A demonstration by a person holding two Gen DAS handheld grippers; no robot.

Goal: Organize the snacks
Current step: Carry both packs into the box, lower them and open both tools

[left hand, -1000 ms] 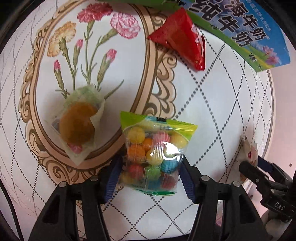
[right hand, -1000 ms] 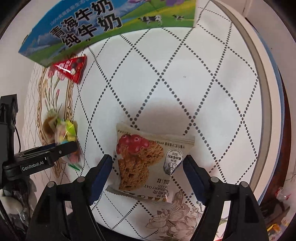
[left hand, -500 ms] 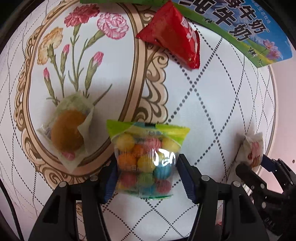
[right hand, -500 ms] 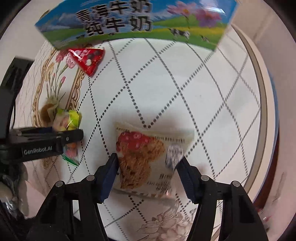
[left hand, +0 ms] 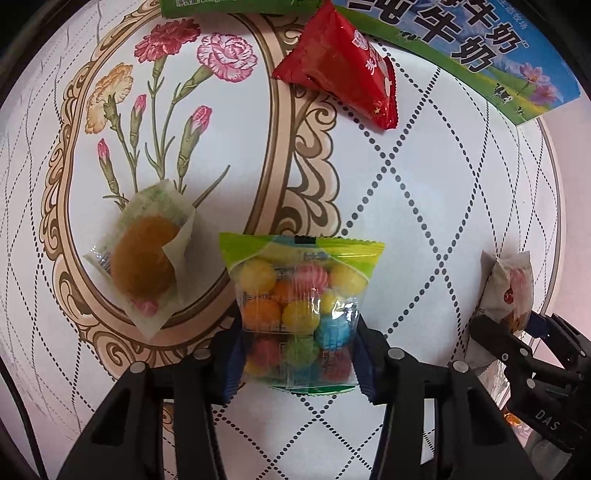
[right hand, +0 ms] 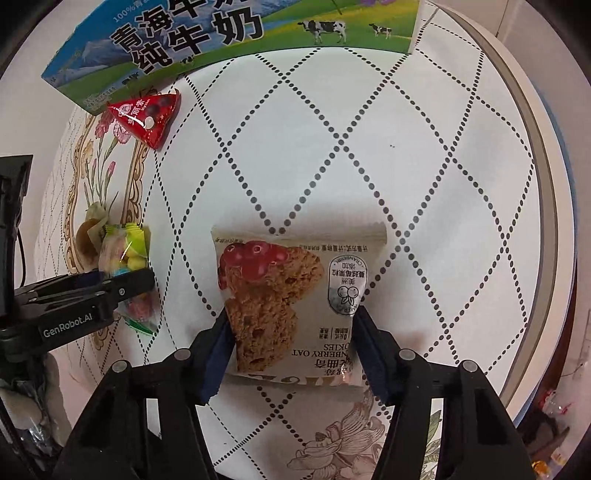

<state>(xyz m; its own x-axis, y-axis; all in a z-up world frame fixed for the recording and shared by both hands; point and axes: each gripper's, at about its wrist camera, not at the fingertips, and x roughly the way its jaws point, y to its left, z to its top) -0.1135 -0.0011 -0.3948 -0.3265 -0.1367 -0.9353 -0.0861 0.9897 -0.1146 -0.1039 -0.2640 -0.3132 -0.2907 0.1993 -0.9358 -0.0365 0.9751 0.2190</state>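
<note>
While both grippers point down at the table (right hand: 369, 155):
Left gripper (left hand: 299, 354): clamped on candy bag (left hand: 299, 306), beside wrapped cake (left hand: 142, 258).
Right gripper (right hand: 291, 343): closing, pads touching cookie packet (right hand: 288, 295).
Red packet (left hand: 343, 70): against milk carton (right hand: 207, 33).

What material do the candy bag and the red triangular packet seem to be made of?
Candy bag: thin clear plastic film, glossy; the coloured balls show through it and light glints on it. Red triangular packet: probably foil-lined plastic, shiny and opaque, with crimped sealed edges.
</note>
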